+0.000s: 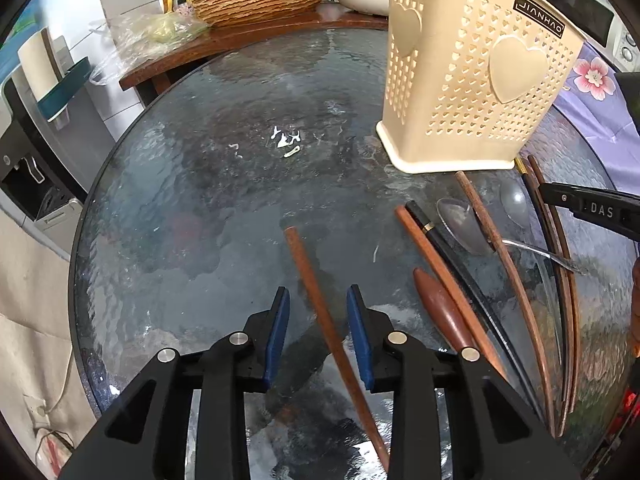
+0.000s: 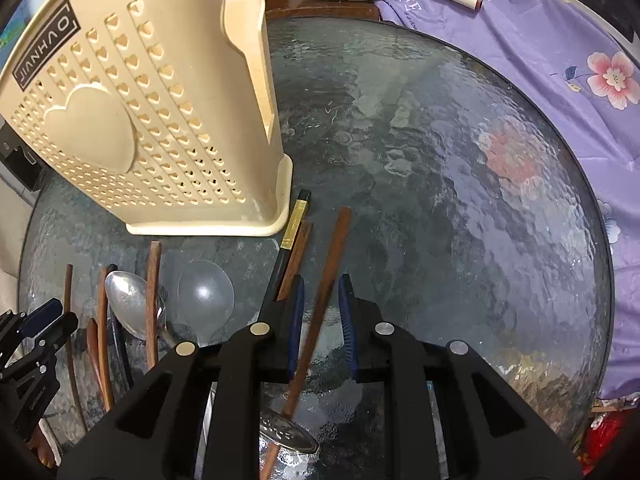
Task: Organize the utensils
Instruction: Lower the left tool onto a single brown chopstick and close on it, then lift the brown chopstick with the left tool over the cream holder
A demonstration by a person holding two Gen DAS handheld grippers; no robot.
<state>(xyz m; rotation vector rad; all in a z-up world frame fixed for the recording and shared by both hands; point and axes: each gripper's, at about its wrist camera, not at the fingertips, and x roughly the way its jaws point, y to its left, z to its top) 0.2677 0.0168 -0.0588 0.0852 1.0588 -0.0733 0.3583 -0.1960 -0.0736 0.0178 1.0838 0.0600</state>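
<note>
On the round glass desk (image 1: pixel 180 208), near the cream perforated plastic holder (image 1: pixel 472 80): jaws of both grippers wide, each straddling a brown wooden chopstick (image 1: pixel 320 304) (image 2: pixel 320 300).

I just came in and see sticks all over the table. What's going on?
Someone is tidying utensils with two hand-held grippers. The left gripper and the right gripper each have open jaws around a brown chopstick lying on the glass table. More chopsticks and a metal spoon lie beside the cream utensil holder.
</note>
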